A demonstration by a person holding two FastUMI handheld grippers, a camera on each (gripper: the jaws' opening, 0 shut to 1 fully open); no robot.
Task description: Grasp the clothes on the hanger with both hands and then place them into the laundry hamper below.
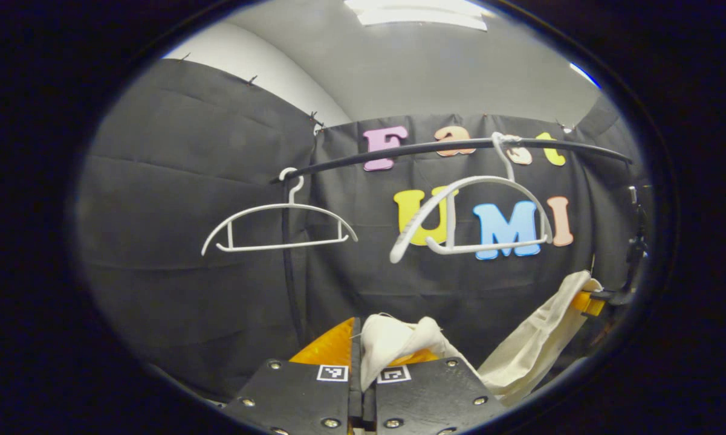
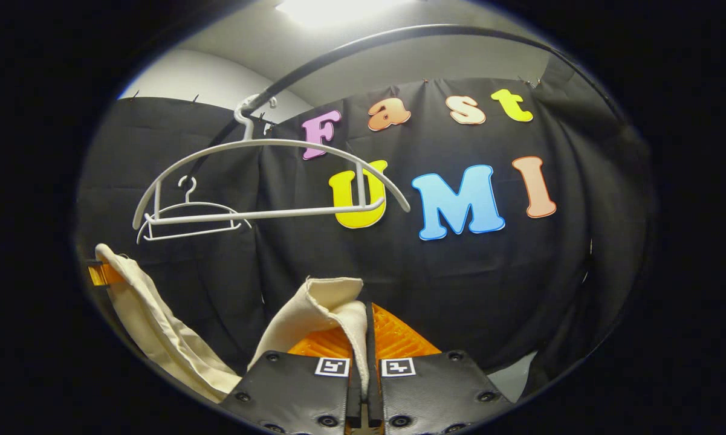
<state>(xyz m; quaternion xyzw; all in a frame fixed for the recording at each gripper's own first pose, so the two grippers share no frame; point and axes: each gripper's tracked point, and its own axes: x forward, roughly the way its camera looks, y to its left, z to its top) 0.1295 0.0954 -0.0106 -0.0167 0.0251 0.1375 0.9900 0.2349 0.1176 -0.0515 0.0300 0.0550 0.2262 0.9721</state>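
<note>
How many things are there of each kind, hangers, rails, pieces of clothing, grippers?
White hangers: 2
Black rail: 1
Cream garment: 1, held between both grippers
Grippers: 2, left gripper and right gripper, each shut on the garment
Total: 6

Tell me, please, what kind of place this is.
Probably a staged recording booth, not a real laundry room: black cloth wall, a black clothes rail with bare white hangers, a plain ceiling with a lamp.

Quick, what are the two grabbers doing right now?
Left gripper: closed, pinching the cream cloth.
Right gripper: closed, pinching the same cream cloth.
</note>
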